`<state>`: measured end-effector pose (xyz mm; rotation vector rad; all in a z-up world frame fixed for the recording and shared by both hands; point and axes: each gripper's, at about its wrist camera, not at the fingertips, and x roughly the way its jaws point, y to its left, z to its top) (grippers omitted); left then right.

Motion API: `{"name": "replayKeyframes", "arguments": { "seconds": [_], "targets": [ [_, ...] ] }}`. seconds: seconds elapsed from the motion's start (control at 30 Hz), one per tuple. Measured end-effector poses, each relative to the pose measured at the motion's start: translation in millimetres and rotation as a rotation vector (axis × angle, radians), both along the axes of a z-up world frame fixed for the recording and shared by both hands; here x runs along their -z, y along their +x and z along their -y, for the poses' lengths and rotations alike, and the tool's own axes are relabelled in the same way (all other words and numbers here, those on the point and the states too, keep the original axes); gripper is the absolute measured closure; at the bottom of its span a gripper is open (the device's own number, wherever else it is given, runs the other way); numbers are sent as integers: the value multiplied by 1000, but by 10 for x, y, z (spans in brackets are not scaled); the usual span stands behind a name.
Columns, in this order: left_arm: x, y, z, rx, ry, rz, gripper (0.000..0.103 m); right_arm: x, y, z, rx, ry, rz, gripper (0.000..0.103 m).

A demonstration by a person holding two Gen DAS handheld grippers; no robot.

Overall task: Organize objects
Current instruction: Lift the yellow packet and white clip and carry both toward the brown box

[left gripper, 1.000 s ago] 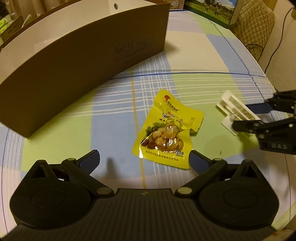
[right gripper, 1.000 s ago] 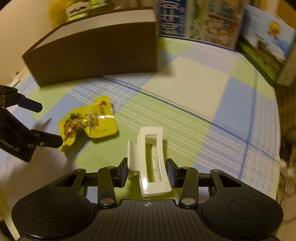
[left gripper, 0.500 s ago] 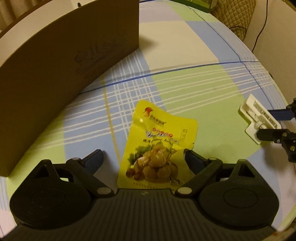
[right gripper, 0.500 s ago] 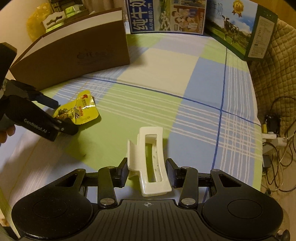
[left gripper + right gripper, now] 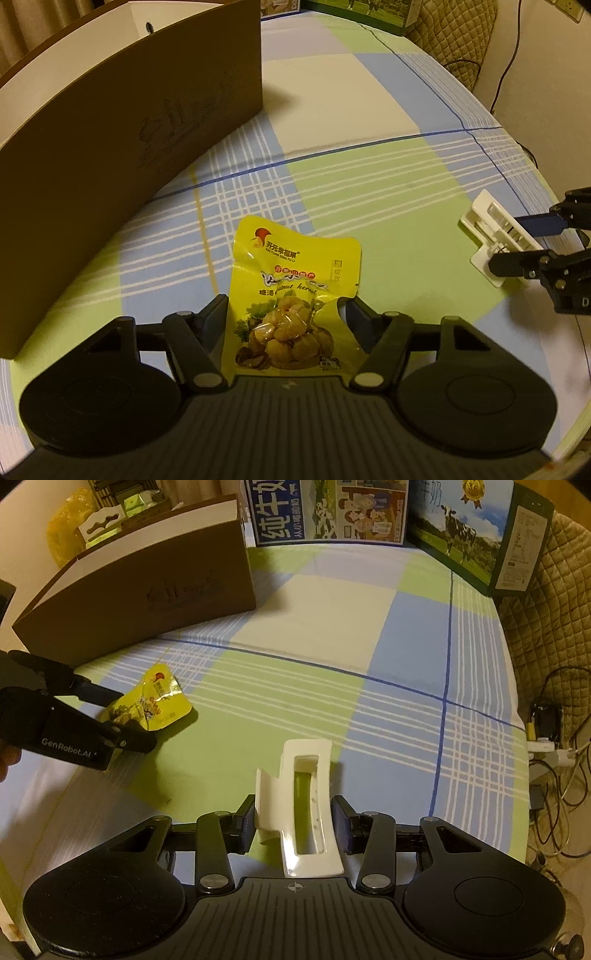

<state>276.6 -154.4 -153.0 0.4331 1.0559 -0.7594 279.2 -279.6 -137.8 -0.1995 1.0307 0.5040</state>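
Two grippers are working over the checked tablecloth point(image 5: 406, 635), each with its own item. The left gripper point(image 5: 286, 314) is closing round the yellow chestnut packet point(image 5: 291, 295); its fingers are pressing the packet's lower edges and the foil is buckling there, so it appears to be gripping. The packet is lying in front of the brown cardboard box point(image 5: 122, 147), near it but apart. The right gripper point(image 5: 293, 825) is clamping the white plastic clip point(image 5: 303, 812) by its long sides, with the clip pointing forward and its far end over the cloth.

Judgement: the step in hand is securing both items for transfer, probably to the box. The packet is slippery and soft, so the grip needs to be sitting on the bulky lower part, not the flat seal. A straight lift is advisable before swinging towards the box's open top. The clip is rigid; a level carry should suffice.
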Motion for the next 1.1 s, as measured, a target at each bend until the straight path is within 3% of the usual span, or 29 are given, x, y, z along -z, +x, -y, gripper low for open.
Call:
{"name": "replayKeyframes", "arguments": {
  "seconds": [0.23,0.57,0.8,1.1],
  "targets": [
    [-14,-76,-189,-62,6,0,39,33,25,-26,-3,-5,-4,63],
    [-34,-307,-801,-238,21,-16,39,60,-20,-24,-13,22,18,64],
    [-60,-503,-1102,-327,37,-31,39,58,-216,-210,-106,56,-4,64],
    [-55,-633,-1183,-355,48,-41,36,88,-478,-447,-196,67,-41,64]
  ]
}}
